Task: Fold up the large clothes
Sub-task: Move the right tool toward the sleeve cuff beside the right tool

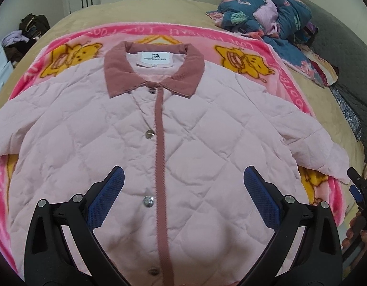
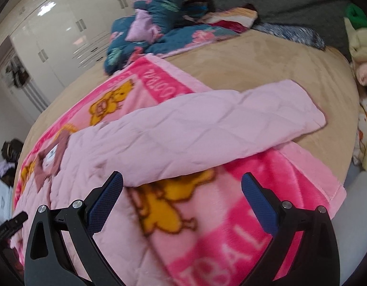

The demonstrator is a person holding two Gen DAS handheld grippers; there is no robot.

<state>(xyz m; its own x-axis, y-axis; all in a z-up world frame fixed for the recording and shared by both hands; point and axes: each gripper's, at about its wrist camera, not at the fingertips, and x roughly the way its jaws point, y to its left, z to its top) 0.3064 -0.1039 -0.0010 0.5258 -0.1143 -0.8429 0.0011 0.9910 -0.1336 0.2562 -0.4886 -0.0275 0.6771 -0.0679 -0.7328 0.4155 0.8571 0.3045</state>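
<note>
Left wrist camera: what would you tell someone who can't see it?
A pale pink quilted jacket with a dusty-rose collar lies buttoned and flat on a pink bear-print blanket on a bed. The open left gripper hovers over its lower front.

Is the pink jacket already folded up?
No, the pink jacket lies spread flat and buttoned on the blanket, sleeves out to both sides.
</note>
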